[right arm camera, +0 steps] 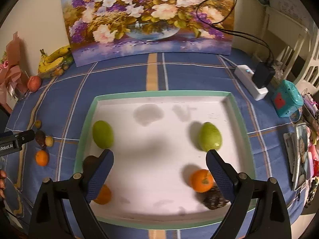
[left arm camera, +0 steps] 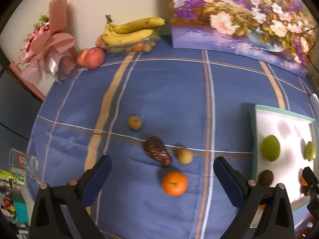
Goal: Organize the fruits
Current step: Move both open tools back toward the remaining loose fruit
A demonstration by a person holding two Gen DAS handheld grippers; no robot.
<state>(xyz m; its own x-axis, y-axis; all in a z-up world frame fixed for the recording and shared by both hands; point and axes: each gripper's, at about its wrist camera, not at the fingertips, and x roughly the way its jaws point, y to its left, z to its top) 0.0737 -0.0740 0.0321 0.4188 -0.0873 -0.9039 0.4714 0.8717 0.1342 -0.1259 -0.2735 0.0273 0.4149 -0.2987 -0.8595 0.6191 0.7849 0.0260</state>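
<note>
The tray (right arm camera: 87, 119) already holds two green fruits, two oranges and dark fruits. Left of the tray on the cloth lie an orange (left arm camera: 174, 183), a dark fruit (left arm camera: 157, 151) and two small tan fruits. Both the left gripper (left arm camera: 162, 181) and the right gripper (right arm camera: 159, 175) are spread and empty; the step looks like fetching, so next the left should probably close on that orange.

A flower painting (right arm camera: 147, 20) is propped against the wall at the far edge of the blue striped tablecloth (left arm camera: 159, 91). A pink-wrapped bouquet (left arm camera: 45, 45) is seen far left, a white charger (right arm camera: 251, 81) with black cable far right, a teal box (right arm camera: 287, 99) beside it.
</note>
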